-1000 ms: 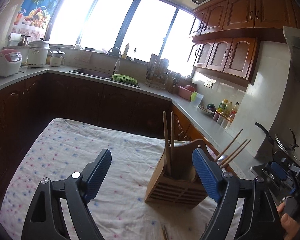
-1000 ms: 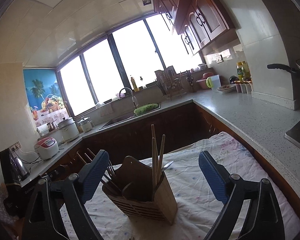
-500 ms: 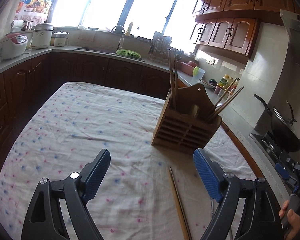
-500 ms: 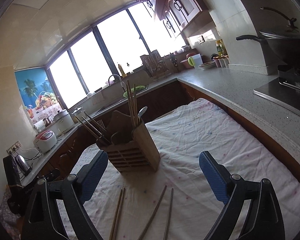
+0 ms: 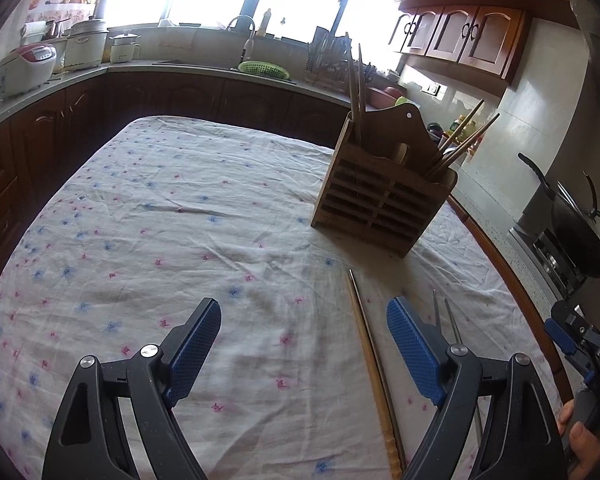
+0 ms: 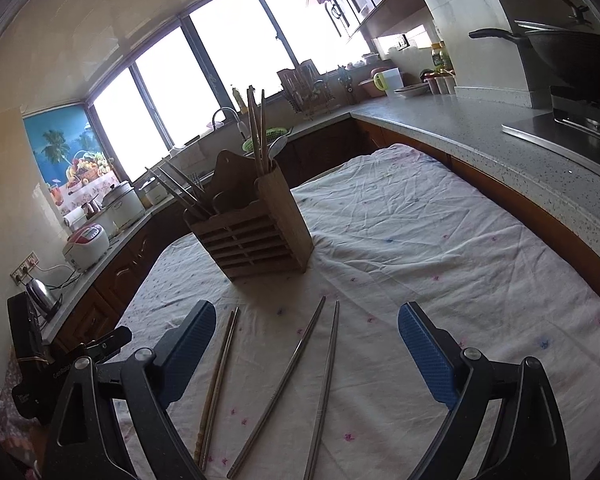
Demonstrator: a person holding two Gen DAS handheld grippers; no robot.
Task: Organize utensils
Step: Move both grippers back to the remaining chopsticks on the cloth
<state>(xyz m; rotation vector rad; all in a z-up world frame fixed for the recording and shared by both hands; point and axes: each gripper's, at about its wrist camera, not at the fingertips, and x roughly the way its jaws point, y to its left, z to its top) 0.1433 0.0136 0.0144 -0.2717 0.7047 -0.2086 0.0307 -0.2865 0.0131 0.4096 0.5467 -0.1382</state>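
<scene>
My left gripper [image 5: 304, 344] hangs released over the cloth-covered desk [image 5: 148, 216], nothing between its blue pads. Just inside its right finger a pair of wooden chopsticks [image 5: 370, 356] lies flat on the cloth, running away from me toward the wooden holder [image 5: 380, 204]. Past that finger's outer side, the tips of two metal chopsticks [image 5: 444, 316] show. The holder stands upright ahead and to the right, well apart from the fingertips, with more chopsticks standing or leaning in its compartments.

My right gripper [image 6: 306, 346] is also spread wide and grasping nothing. Between its fingers the two metal chopsticks [image 6: 300, 372] lie on the cloth, close at their far ends and spreading toward me. The wooden pair [image 6: 218, 376] lies beside its left finger, partly hidden behind the pad. The holder [image 6: 256, 236] stands ahead, slightly left of centre, beyond all the loose chopsticks. At the edge of the left view a hand [image 5: 584, 440] holds the other gripper's handle.
</scene>
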